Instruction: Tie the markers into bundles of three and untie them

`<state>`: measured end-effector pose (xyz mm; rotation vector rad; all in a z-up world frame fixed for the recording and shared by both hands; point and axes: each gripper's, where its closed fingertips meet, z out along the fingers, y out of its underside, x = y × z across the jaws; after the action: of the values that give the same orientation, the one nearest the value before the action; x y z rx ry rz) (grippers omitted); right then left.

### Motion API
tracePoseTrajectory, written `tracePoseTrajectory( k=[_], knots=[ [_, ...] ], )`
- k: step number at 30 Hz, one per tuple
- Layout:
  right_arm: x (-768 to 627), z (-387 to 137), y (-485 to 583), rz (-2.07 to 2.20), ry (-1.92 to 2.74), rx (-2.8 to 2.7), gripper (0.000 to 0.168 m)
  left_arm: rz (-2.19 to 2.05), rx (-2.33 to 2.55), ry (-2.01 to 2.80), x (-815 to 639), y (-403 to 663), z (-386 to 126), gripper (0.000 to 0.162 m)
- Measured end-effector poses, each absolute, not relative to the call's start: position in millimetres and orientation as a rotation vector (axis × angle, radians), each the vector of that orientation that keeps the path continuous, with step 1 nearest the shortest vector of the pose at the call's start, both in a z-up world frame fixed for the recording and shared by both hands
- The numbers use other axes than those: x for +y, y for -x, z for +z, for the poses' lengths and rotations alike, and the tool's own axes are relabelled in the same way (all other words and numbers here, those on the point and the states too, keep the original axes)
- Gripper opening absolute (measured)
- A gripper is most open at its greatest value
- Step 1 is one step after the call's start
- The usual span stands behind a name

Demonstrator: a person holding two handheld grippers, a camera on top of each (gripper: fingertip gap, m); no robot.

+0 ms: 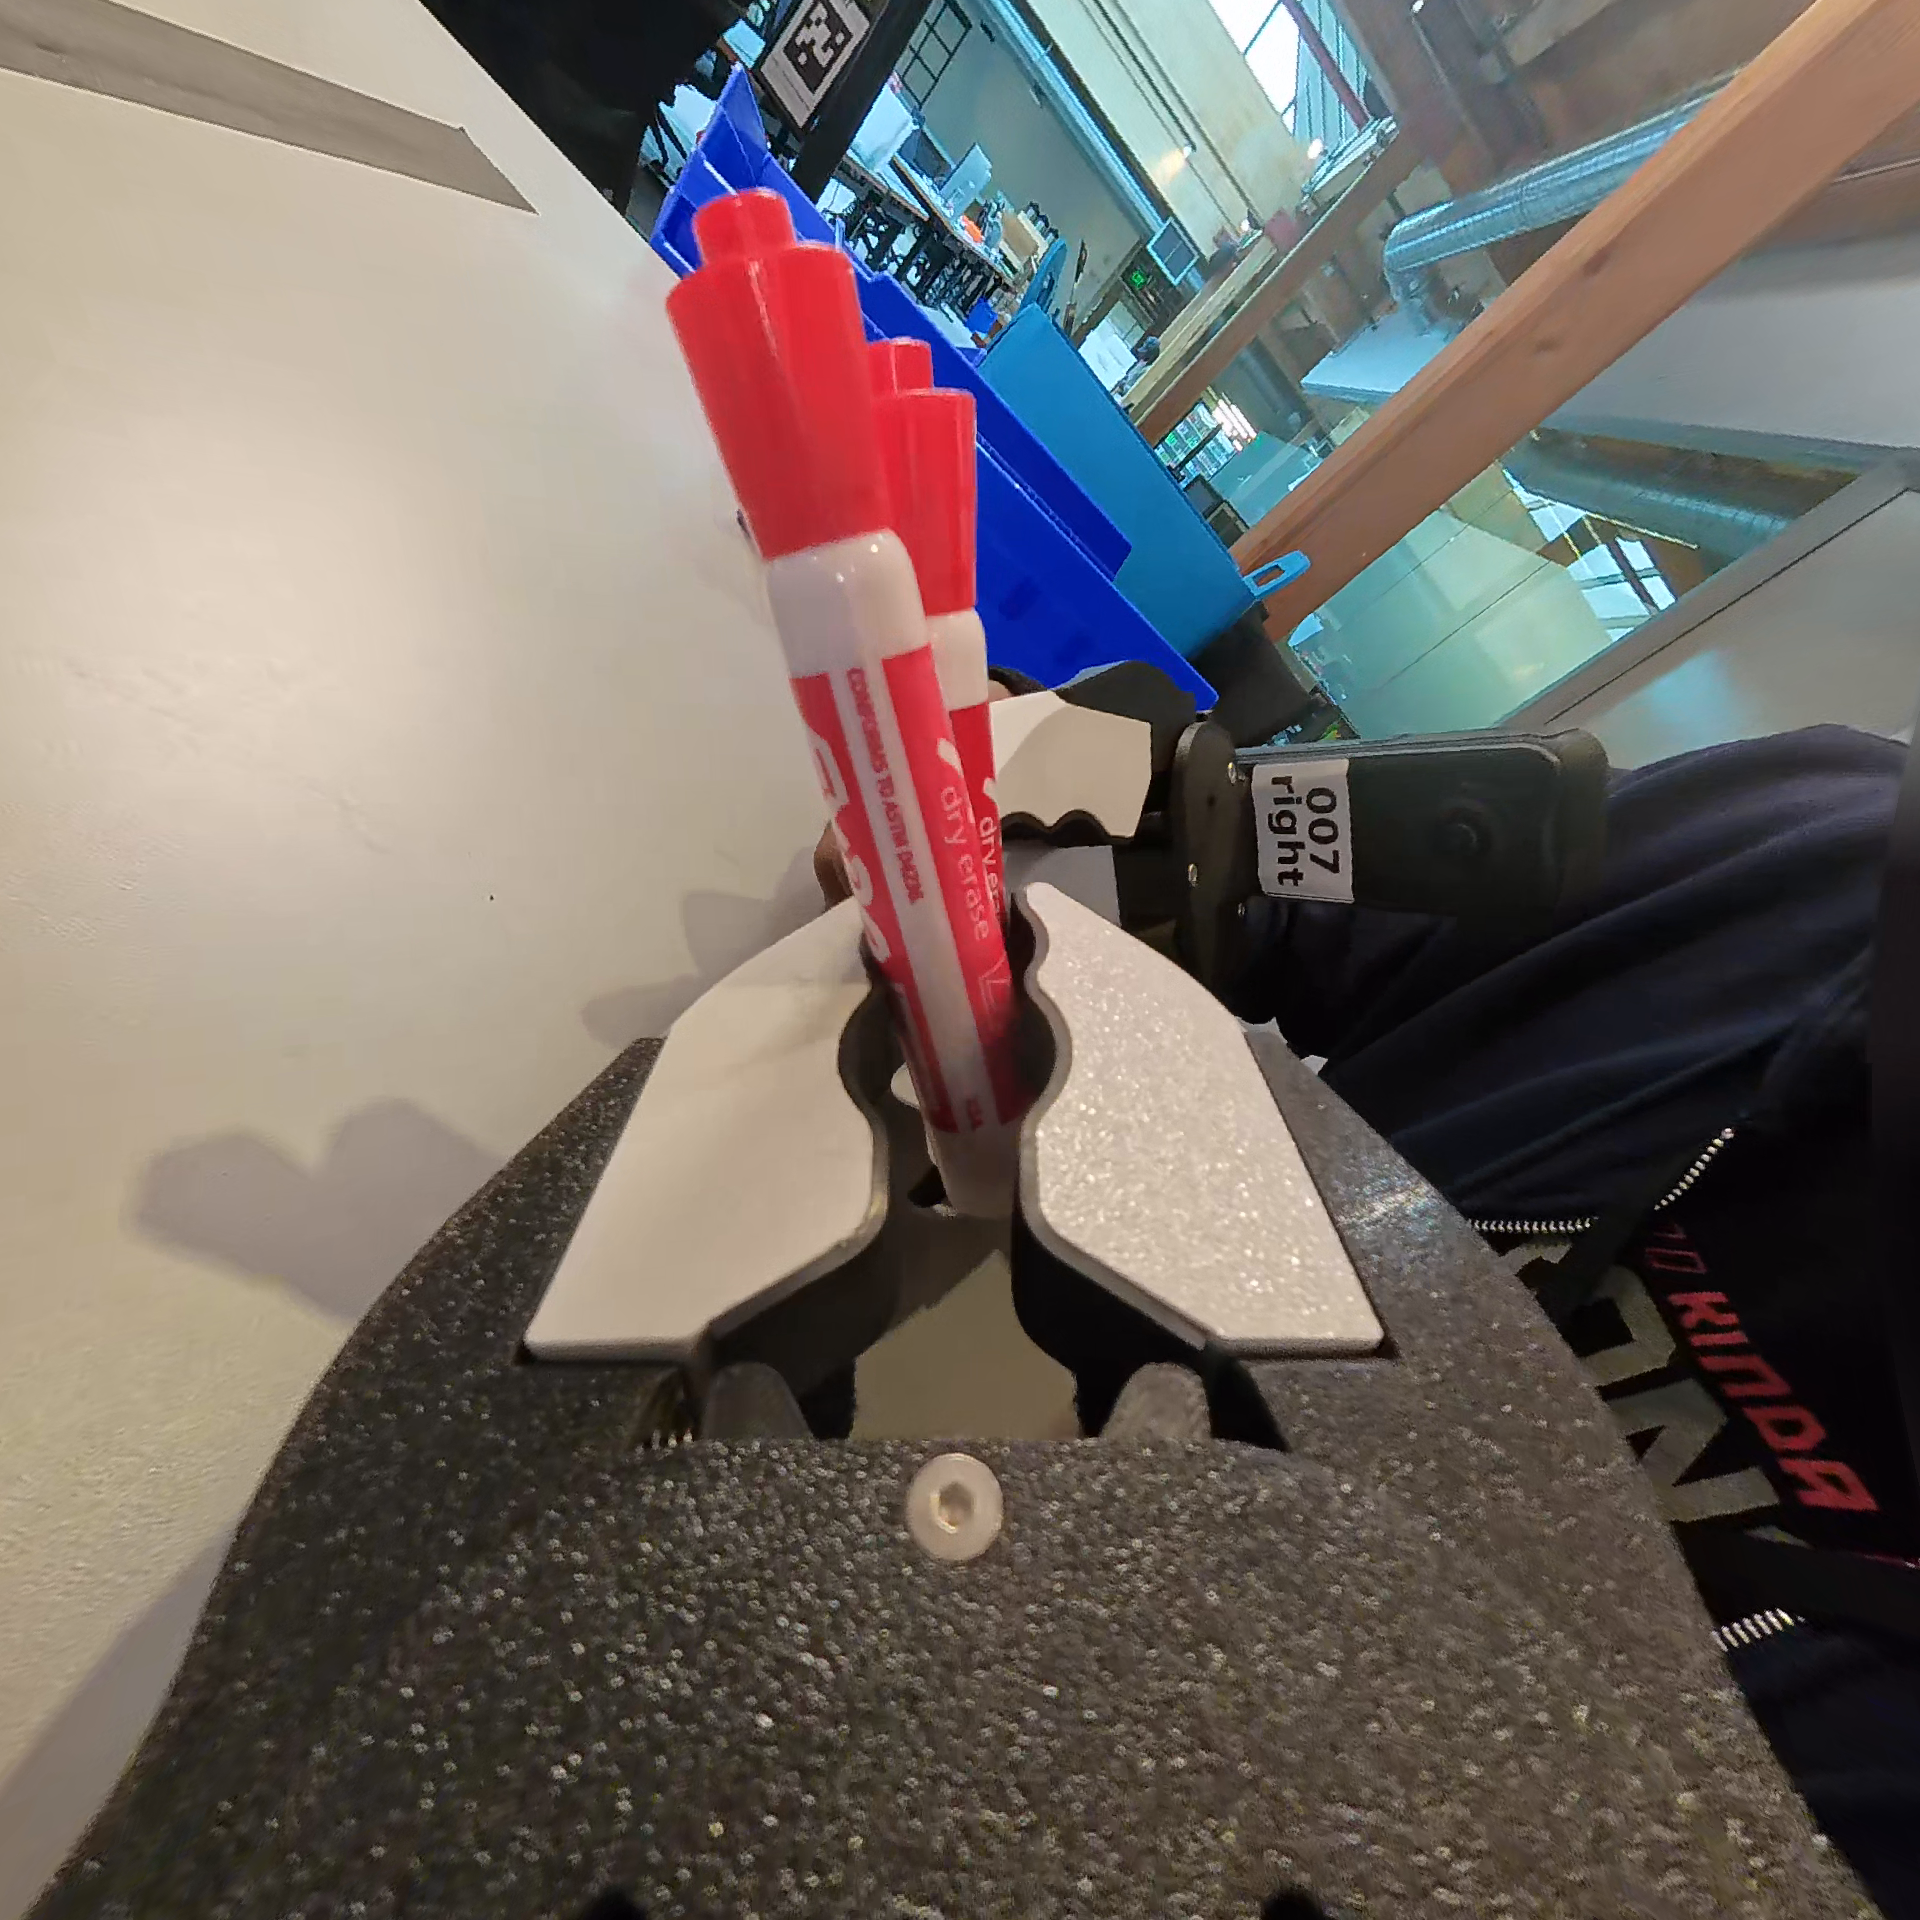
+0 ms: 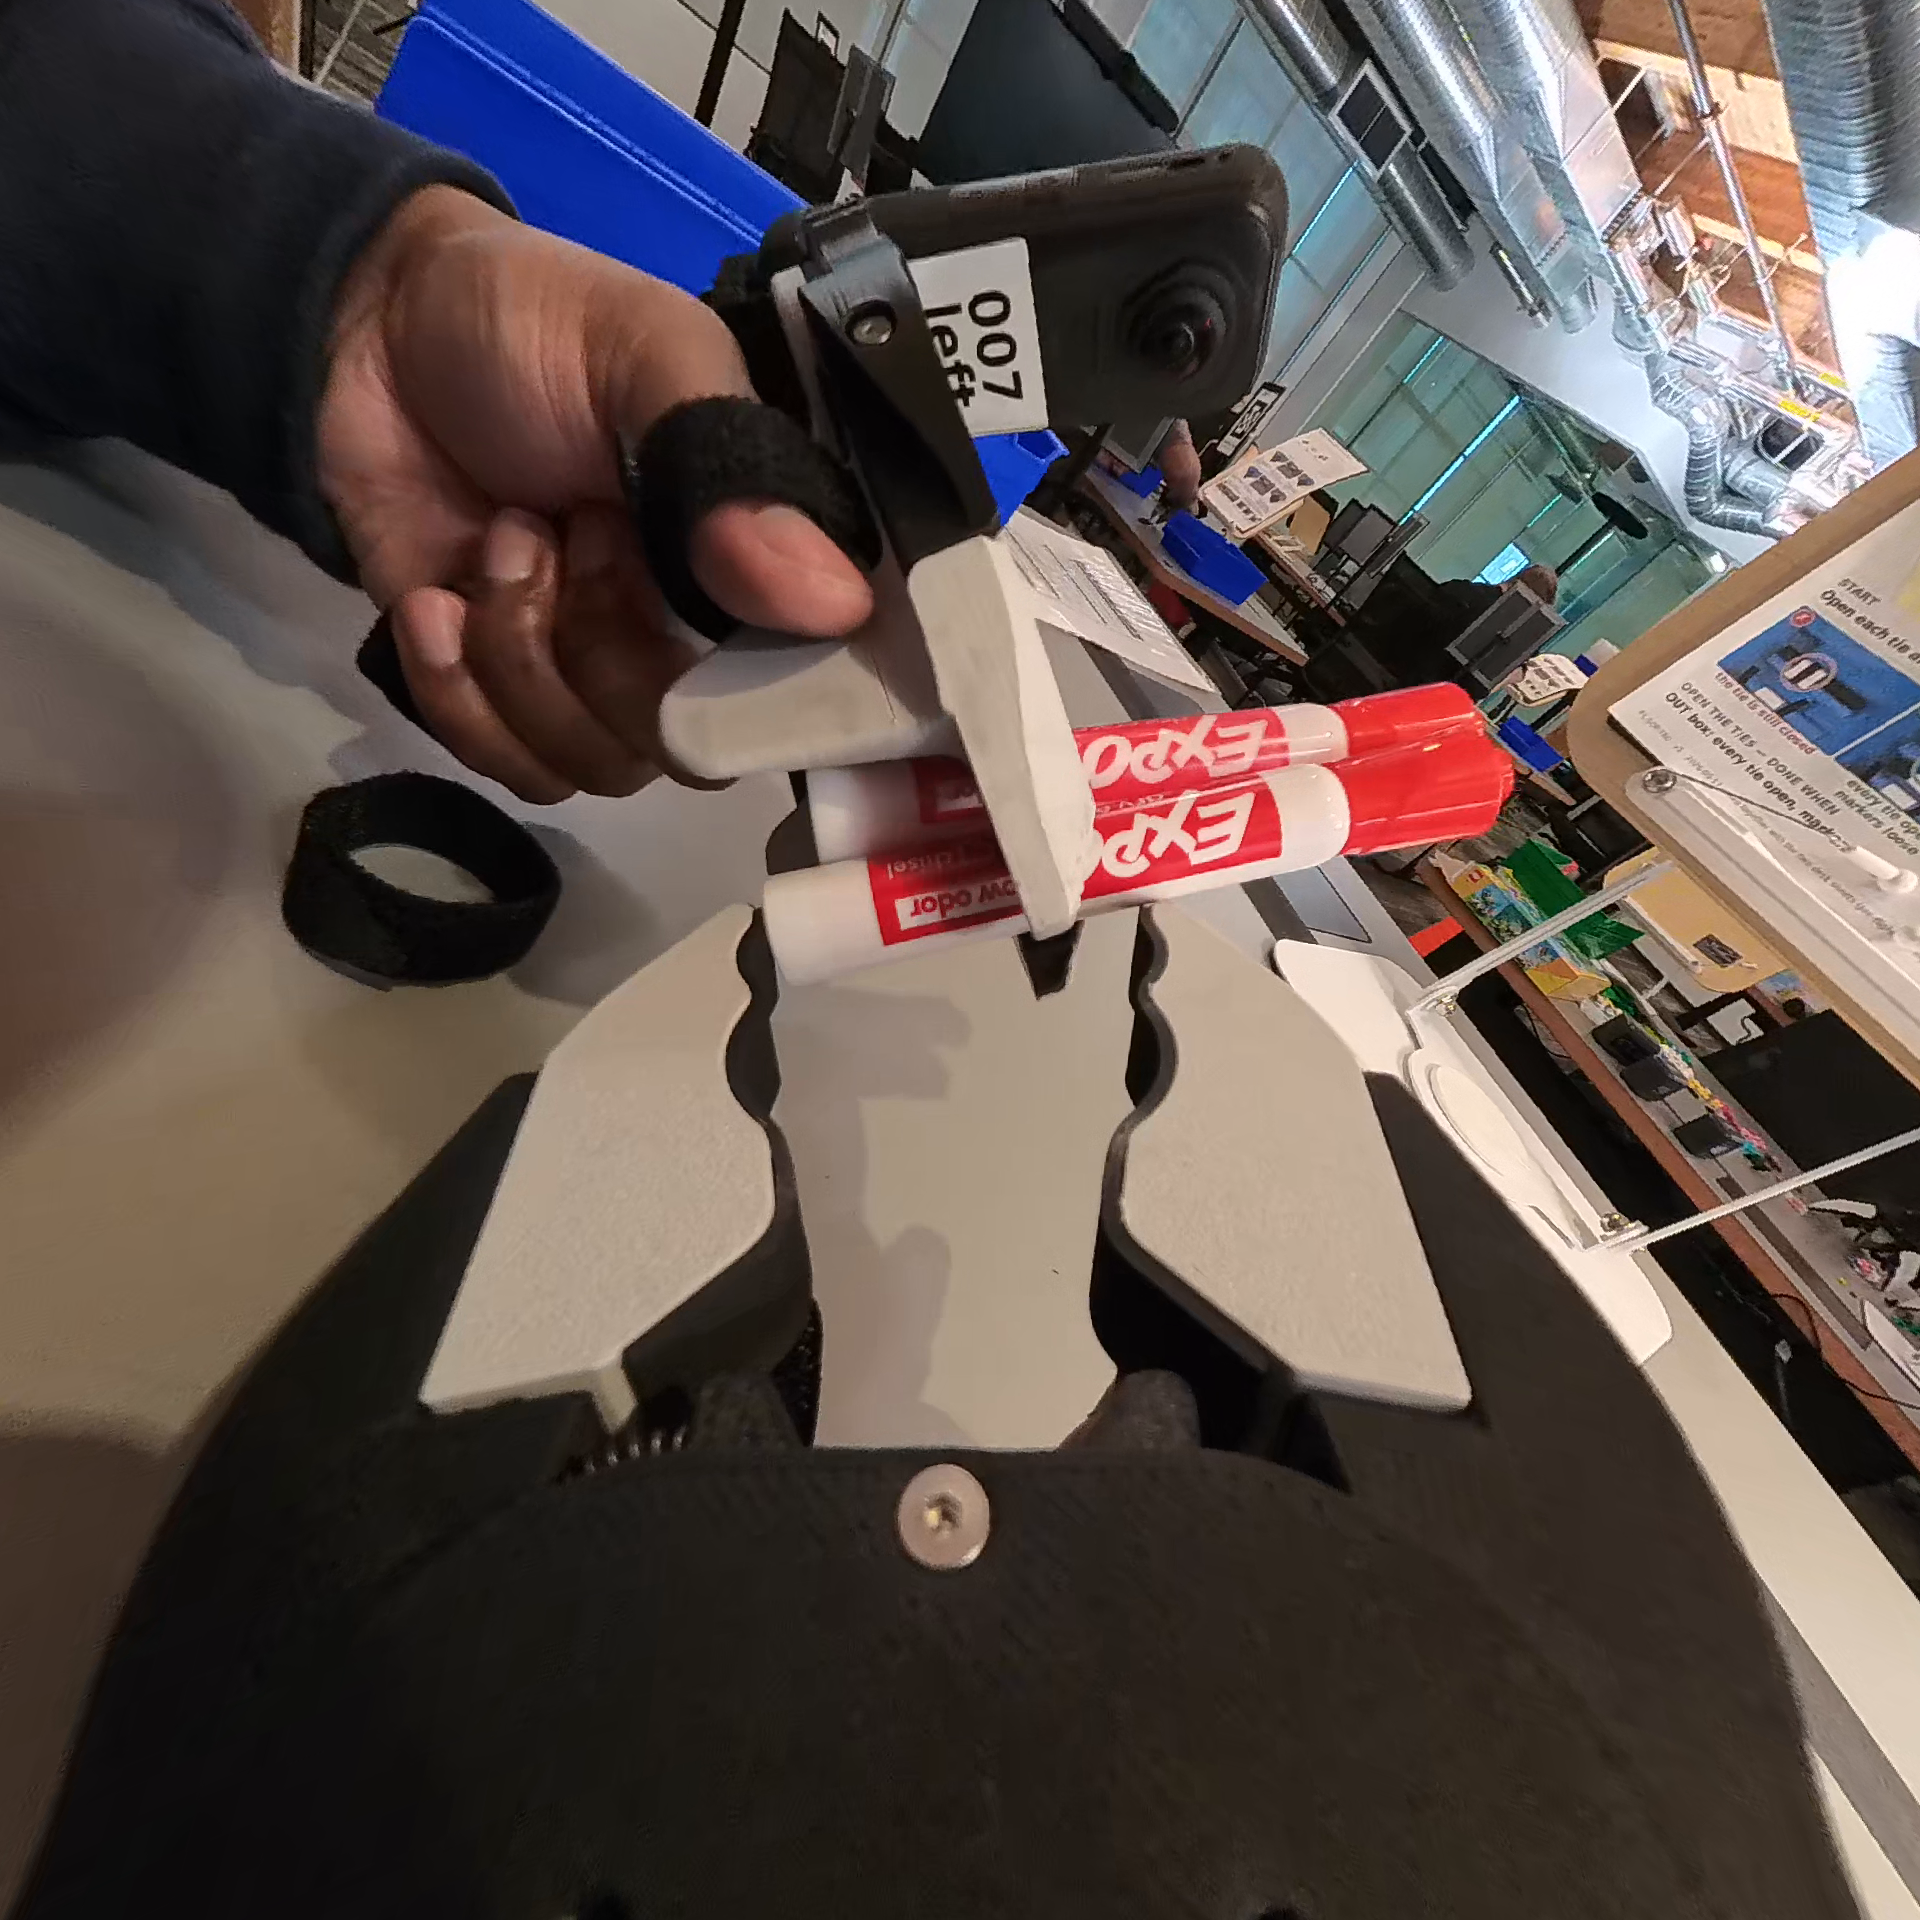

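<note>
Left gripper (image 1: 940, 997) clamped on the red markers (image 1: 894, 831), pinching them mid-barrel, caps pointing away from its camera. Right wrist view shows them held off the white table (image 2: 156, 1091), caps pointing right; at least two visible, exact count unclear. Right gripper (image 2: 951, 997) spread wide, nothing between its fingers, tips just below the markers' butt ends. Black strap loop (image 2: 421, 883) lies on the table left of the markers. Person's hand (image 2: 520, 488) holds the left gripper. Blue bin (image 1: 1039, 499) behind.
</note>
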<state>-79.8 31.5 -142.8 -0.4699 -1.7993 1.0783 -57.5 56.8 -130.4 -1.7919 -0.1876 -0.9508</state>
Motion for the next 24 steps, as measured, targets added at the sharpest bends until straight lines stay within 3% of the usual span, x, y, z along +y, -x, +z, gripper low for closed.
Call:
tracePoseTrajectory(
  k=[16, 24],
  knots=[
    [28.7, -143.4, 77.2, 1.103, 0.464, -1.82, 0.062, -0.954, -0.138, 1.805, 55.4, 50.0, -131.6, 0.02],
    [17.4, -144.2, 67.9, 1.314, 0.607, -1.952, 0.043, -0.811, -0.234, 1.792, 47.6, 94.2, -128.5, 0.02]
  ],
)
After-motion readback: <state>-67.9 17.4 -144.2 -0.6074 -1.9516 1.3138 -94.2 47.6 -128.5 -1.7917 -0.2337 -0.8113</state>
